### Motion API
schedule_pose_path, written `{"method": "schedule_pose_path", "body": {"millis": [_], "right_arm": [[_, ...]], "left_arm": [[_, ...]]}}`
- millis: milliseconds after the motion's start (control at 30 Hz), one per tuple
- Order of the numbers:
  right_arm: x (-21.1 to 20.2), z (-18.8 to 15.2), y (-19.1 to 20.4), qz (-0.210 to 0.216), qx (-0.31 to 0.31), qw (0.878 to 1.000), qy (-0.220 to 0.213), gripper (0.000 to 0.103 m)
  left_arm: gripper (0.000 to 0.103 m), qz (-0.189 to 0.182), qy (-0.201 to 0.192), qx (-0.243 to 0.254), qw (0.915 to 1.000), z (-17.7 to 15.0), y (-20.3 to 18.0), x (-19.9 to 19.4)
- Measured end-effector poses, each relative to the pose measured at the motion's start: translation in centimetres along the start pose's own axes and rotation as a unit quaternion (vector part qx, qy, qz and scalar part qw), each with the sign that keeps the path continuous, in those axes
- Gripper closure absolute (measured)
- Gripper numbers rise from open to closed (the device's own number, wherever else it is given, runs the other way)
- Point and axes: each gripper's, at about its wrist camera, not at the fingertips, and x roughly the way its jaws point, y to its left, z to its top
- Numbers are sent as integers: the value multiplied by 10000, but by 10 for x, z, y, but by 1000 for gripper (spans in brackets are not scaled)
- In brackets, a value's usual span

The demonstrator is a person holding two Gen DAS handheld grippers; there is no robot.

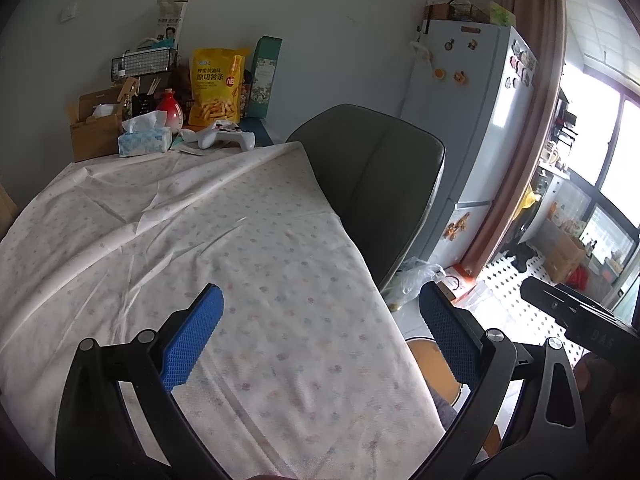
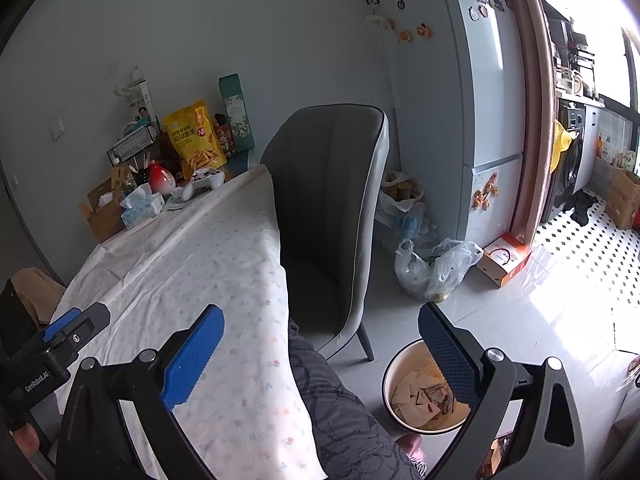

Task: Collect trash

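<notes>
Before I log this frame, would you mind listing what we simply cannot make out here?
- Trash bin: in the right wrist view the right tongs cover part of it; the scraps inside are too small to identify.
- The same bin in the left wrist view: mostly hidden by the tablecloth and the left tongs.
- Chair seat: hidden behind the table edge in both views.
- Clear plastic bag contents: indistinct.

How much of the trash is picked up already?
Looks nearly done. The bin on the floor already holds crumpled wrappers, and the near part of the tablecloth shows no litter. Nothing is in hand: the left gripper and right gripper have open, empty jaws. Only the clutter at the table's far end remains; I can't tell if any is trash.
</notes>
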Motion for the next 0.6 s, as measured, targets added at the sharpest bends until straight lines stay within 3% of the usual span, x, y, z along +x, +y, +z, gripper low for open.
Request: {"method": "schedule_pose_path", "body": {"millis": [600], "right_arm": [[5, -2, -2, 27, 33, 10000, 64, 8]], "left_arm": [[6, -26, 296, 155, 9994, -5, -7, 11]]}}
